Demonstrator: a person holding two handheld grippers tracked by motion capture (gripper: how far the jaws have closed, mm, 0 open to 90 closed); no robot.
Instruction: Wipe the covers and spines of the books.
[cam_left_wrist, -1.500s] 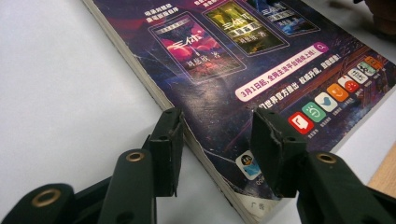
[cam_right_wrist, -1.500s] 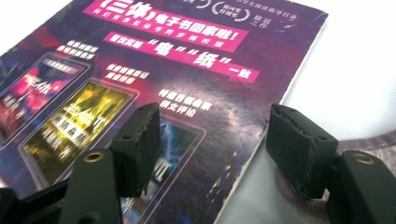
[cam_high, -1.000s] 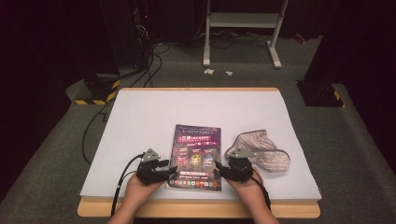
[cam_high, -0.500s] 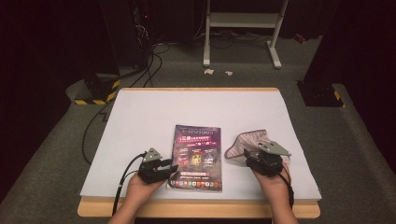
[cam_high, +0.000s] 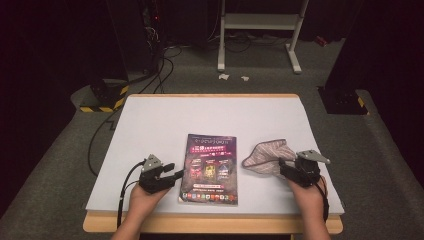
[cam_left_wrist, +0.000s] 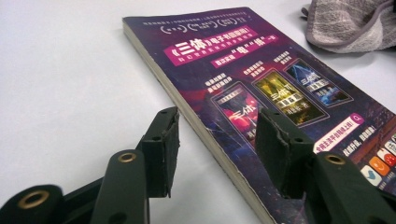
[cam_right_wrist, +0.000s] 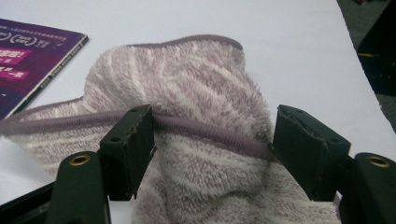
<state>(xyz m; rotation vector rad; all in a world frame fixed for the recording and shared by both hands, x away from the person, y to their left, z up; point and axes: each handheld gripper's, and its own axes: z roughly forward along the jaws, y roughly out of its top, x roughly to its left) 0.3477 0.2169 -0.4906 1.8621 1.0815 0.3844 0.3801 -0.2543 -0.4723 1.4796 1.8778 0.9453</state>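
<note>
A purple paperback book (cam_high: 210, 167) lies flat at the middle of the white table (cam_high: 210, 115). Right of it sits a crumpled grey-lilac striped towel (cam_high: 265, 156). My left gripper (cam_high: 178, 174) is at the book's left edge, low near the front. In the left gripper view that gripper (cam_left_wrist: 217, 133) is open and has just been opening; the edge of the book (cam_left_wrist: 243, 60) runs between its jaws, untouched. My right gripper (cam_high: 283, 165) is at the towel's near right side. It (cam_right_wrist: 215, 126) has just been opening too, and a raised fold of the towel (cam_right_wrist: 187, 79) with its hem lies between the jaws.
The table's wooden front edge (cam_high: 210, 224) is close to the person's forearms. On the floor at the back left lie black cables (cam_high: 150, 75) and a yellow-black striped block (cam_high: 102, 97). A white metal stand (cam_high: 260, 30) is behind the table, and a dark box (cam_high: 345, 97) is at the right.
The right hand has moved right, from the book's front right corner to the towel. The left hand has stayed at the book's left edge.
</note>
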